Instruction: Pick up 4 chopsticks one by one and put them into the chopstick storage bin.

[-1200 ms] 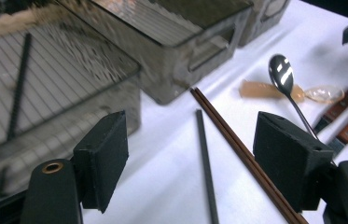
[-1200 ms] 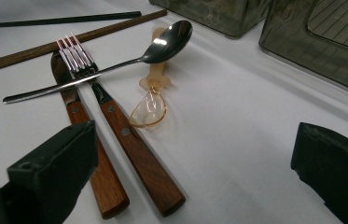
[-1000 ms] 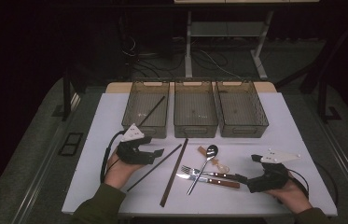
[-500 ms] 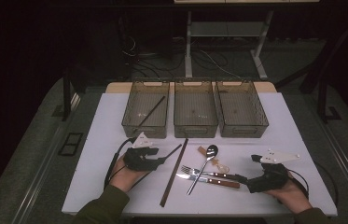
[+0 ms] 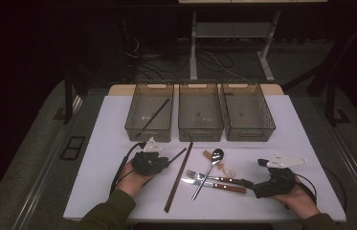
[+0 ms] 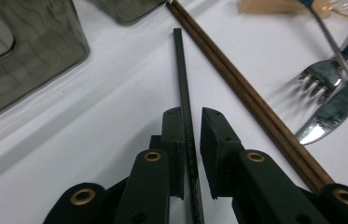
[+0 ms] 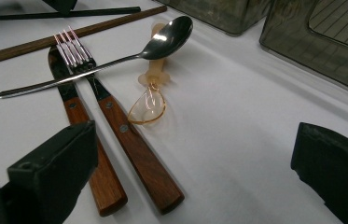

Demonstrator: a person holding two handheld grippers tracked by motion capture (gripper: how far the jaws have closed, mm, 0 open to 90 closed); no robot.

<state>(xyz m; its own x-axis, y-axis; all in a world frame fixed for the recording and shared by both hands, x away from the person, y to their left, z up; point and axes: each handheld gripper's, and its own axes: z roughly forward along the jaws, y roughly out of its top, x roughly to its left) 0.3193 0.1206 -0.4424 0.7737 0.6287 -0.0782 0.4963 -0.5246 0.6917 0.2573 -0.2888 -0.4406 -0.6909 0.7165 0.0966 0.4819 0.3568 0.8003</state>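
The left gripper (image 6: 190, 140) has its jaws drawn narrow around the black chopstick (image 6: 181, 79). They have just been closing, and the stick now runs straight up the slot between the two pads. The left pad looks to be against it; on the right a thin gap seems to remain, so the grip looks nearly made rather than firm. A second ago, in the high view, this gripper (image 5: 165, 161) sat farther from the stick; it has since come down and in over the stick's near half.

The black chopstick lies flat on the table (image 5: 109, 143), just left of the brown chopsticks (image 6: 241, 88), apart from them at the jaws and close to them at the far tip. The fork (image 6: 325, 77) and knife (image 6: 335, 112) lie beyond the brown pair.

Past the stick's tip stand three bins; the left bin (image 5: 133, 125) already holds one black stick (image 5: 154, 115), so this one probably belongs there. With the jaws this far in, the pick is the step in hand, and the lift comes next.

The right gripper (image 7: 195, 154) rests with jaws wide and nothing between them, near the wooden handles of the fork (image 7: 115, 116) and knife (image 7: 76, 126), with the spoon (image 7: 115, 58) lying across both.
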